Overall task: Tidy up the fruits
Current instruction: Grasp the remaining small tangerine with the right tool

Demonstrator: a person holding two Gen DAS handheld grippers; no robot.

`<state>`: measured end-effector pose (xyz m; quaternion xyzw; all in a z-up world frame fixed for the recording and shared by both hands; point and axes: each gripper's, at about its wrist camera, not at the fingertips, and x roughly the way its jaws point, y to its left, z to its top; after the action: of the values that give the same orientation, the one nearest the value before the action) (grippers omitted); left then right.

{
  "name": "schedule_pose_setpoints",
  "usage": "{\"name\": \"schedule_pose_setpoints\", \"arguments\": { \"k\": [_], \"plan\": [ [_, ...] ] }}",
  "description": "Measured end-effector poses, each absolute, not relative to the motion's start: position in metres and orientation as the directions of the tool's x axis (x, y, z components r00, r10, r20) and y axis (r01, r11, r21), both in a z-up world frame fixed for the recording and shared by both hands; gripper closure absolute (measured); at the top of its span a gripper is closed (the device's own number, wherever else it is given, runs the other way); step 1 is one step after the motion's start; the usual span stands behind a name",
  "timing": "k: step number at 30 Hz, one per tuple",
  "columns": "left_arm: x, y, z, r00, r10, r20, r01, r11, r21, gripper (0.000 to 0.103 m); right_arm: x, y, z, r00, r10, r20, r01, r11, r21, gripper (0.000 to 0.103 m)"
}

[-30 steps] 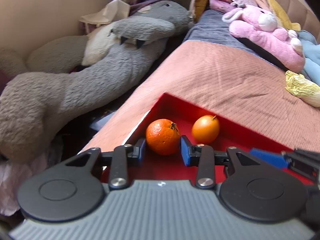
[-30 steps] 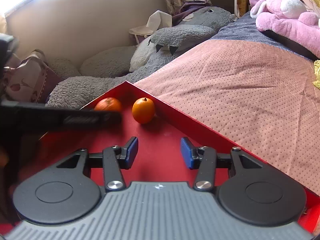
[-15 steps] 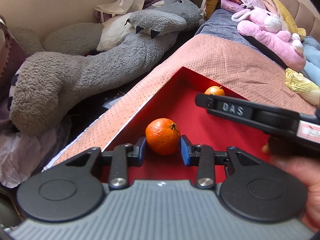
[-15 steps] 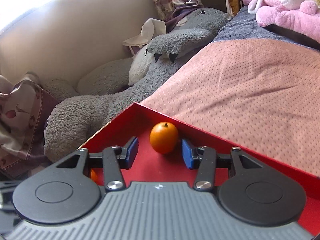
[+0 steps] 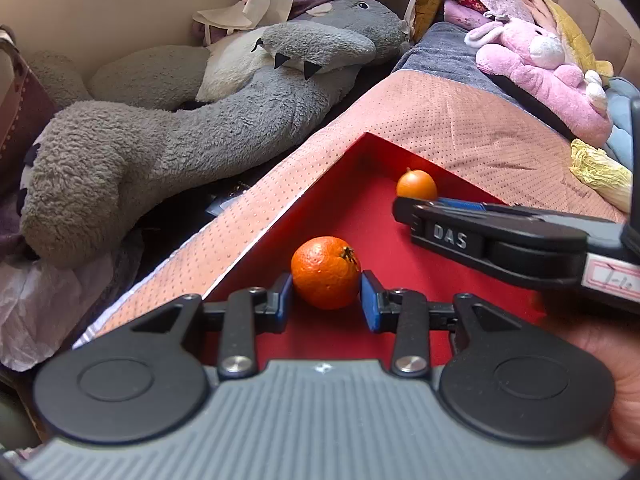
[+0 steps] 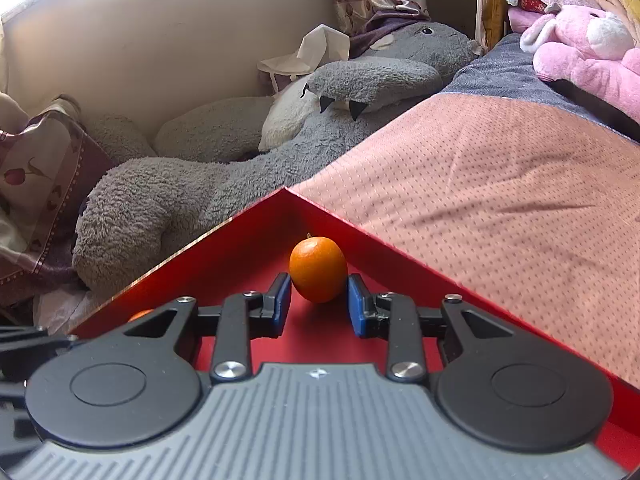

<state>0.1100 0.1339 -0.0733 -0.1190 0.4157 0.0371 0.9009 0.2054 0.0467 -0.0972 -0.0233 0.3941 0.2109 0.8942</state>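
A red tray [image 5: 360, 208] lies on the bed, one corner pointing away. Inside it, my left gripper [image 5: 326, 292] is shut on a dimpled mandarin [image 5: 326, 272], its blue pads pressing both sides. A smaller smooth orange fruit [image 5: 416, 185] sits in the far corner. In the right wrist view that small fruit [image 6: 318, 269] stands between the pads of my right gripper [image 6: 319, 284], whose jaws are closing and touch both its sides. The right gripper [image 5: 416, 210] crosses the left wrist view from the right. A sliver of the mandarin [image 6: 140, 314] shows at lower left.
A big grey plush [image 5: 200, 128] lies beside the bed on the left, close to the tray's left wall [image 6: 200, 256]. The pink dotted bedcover [image 5: 460, 132] stretches beyond the tray. A pink plush [image 5: 540, 76] and a yellow bundle [image 5: 596, 168] lie at far right. A hand [image 5: 600, 352] holds the right gripper.
My right gripper moved up to the small fruit in the corner and its jaws narrowed onto it. My left gripper drew back from the corner, still holding the mandarin.
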Motion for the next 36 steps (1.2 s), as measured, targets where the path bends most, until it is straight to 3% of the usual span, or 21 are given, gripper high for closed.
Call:
{"name": "schedule_pose_setpoints", "arguments": {
  "k": [18, 31, 36],
  "plan": [
    [0.070, 0.125, -0.073, 0.654, -0.090, -0.751, -0.120, 0.968, -0.221, 0.064, 0.092, -0.002, -0.075, 0.548, 0.287, -0.786, -0.412, 0.910, 0.045, 0.067],
    [0.067, 0.120, -0.075, 0.687, -0.104, -0.720, -0.056, 0.979, -0.195, 0.064, 0.101, 0.010, -0.068, 0.589, 0.215, -0.779, -0.378, 0.925, -0.030, 0.066],
    [0.066, 0.117, -0.077, 0.697, -0.092, -0.711, -0.046, 0.984, -0.172, 0.064, 0.115, 0.012, -0.066, 0.594, 0.226, -0.772, -0.360, 0.933, -0.005, 0.054]
  ]
}}
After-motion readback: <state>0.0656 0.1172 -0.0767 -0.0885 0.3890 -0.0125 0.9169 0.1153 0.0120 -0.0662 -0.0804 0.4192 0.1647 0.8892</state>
